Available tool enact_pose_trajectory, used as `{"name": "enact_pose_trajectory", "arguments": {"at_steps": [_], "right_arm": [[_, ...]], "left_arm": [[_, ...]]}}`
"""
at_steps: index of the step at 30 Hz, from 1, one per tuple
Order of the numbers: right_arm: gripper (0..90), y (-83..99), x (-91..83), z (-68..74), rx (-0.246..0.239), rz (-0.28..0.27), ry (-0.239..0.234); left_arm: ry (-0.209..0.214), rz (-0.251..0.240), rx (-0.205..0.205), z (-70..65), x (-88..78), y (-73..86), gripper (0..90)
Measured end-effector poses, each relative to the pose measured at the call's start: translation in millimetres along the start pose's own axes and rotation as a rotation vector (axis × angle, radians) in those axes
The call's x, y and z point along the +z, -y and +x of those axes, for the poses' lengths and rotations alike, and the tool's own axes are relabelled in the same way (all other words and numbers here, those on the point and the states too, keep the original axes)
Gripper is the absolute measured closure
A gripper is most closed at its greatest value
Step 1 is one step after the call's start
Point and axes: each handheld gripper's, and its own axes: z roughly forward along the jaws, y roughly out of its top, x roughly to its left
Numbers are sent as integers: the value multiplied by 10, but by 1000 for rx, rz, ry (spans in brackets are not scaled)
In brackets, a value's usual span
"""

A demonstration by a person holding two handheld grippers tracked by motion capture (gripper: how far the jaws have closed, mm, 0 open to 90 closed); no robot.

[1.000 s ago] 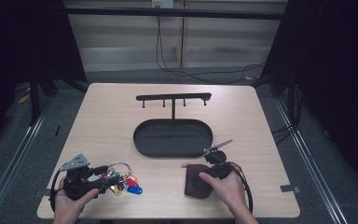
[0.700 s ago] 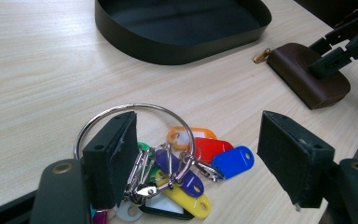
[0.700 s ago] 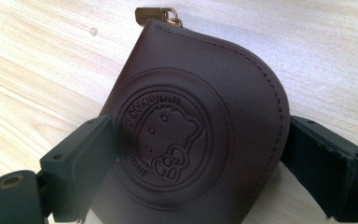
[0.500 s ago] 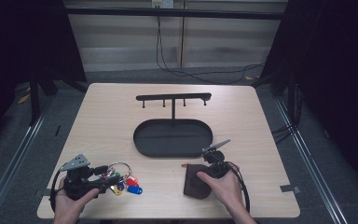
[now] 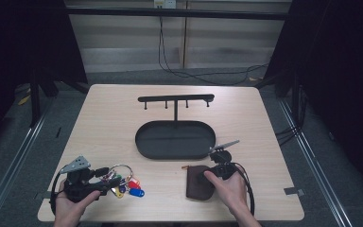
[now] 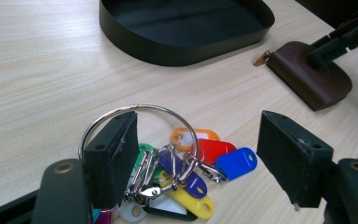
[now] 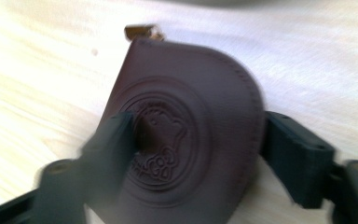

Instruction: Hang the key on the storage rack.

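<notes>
Pale wooden desk [image 5: 123,113]. Right tool [image 7: 198,140], jaws just closing, pinches pouch [image 7: 191,121] for lifting toward tray [image 5: 144,142]. Left tool [image 6: 200,149] wide, straddling keys [image 6: 186,163], unheld.

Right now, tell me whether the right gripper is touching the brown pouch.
Touching. In the left gripper view a jaw of the right gripper rests on top of the brown pouch; its jaws have just been closing around it.
</notes>
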Motion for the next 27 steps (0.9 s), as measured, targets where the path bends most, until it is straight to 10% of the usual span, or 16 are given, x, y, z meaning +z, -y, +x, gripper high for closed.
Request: {"name": "enact_pose_trajectory", "arguments": {"at_steps": [16, 27], "right_arm": [[779, -78, -169, -56, 24, -24, -41], [822, -127, -281, 13, -30, -19, -55]], "left_arm": [[0, 0, -2, 1, -3, 1, 292], [-1, 4, -11, -1, 5, 3, 293]]}}
